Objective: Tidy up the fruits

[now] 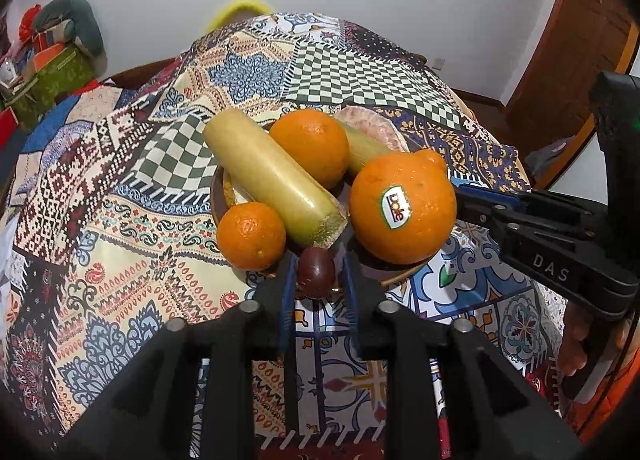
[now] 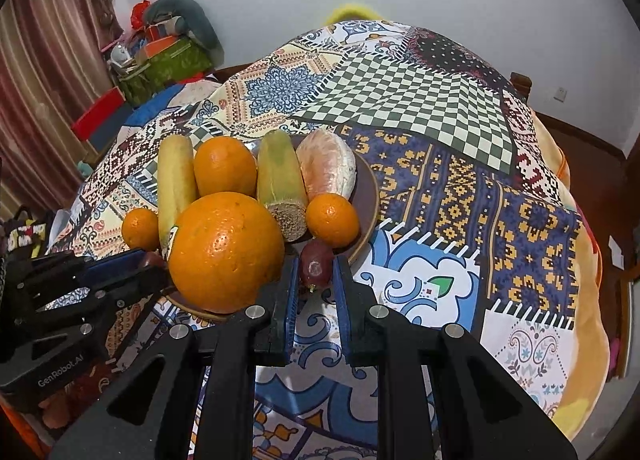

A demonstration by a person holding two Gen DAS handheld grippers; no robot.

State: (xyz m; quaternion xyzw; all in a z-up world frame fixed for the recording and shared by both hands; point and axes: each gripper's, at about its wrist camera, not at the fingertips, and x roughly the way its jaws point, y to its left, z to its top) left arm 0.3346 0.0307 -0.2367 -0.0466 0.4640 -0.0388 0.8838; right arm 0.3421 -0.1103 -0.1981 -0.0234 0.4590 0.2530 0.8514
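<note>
Both grippers — left gripper [image 1: 316, 272], right gripper [image 2: 316, 266] — pinch smooth oval purple fruits

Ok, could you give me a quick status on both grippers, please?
Left gripper shut on purple fruit at plate rim. Right gripper shut on second purple fruit. Big orange between them, plate crowded.

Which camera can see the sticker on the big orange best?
The left wrist view. There the sticker faces the camera on the big orange, and you can read "Dole". In the right wrist view the same orange is turned away, so only a sliver of the sticker peeks out at its left edge.
</note>
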